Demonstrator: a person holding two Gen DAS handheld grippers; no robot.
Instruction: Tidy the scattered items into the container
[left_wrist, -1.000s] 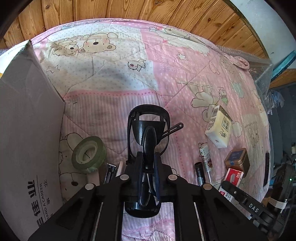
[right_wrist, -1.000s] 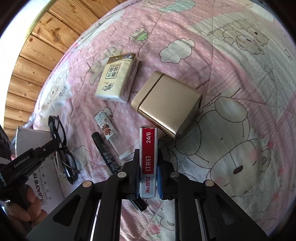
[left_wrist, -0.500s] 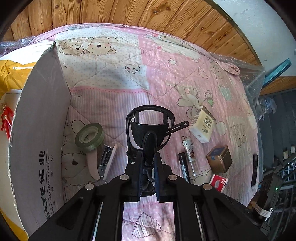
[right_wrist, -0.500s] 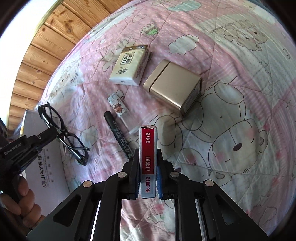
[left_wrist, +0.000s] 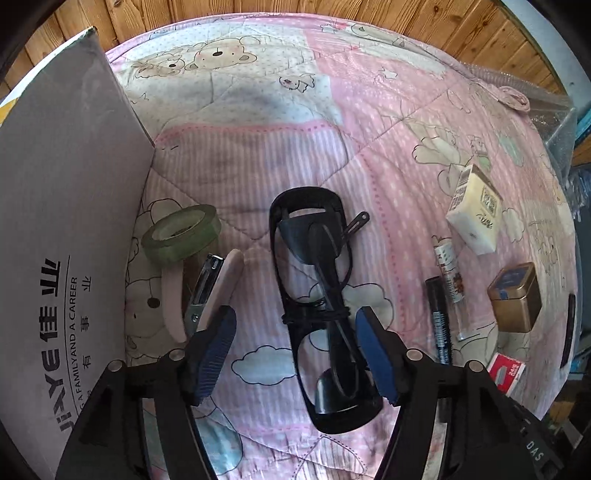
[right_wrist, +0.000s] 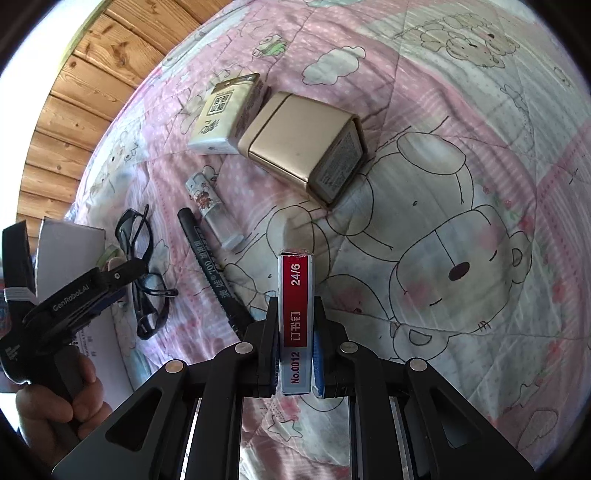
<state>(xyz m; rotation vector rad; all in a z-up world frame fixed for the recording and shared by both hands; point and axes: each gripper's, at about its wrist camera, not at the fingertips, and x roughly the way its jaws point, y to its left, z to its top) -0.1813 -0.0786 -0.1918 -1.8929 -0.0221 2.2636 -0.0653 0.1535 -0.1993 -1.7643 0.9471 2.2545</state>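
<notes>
Landmark: grey cardboard box (left_wrist: 62, 236), the container, at the left edge of the quilt (left_wrist: 258, 155).
Change: left gripper (left_wrist: 295, 354) was clenched on the black glasses (left_wrist: 317, 306) half a second ago; its pads now stand wide apart.
Glasses now: on the quilt right of the box, outside it, between the parted pads.
Meaning: probably a drop short of the box; the glasses need regrasping.
Right gripper (right_wrist: 295, 363): clamped on the red staple box (right_wrist: 295, 314), far right of the container.
Edges: box wall stands tall; items must clear its rim.
Room: tape roll (left_wrist: 181, 233) and stapler (left_wrist: 212, 288) lie just beside the wall; open quilt beyond them.
</notes>
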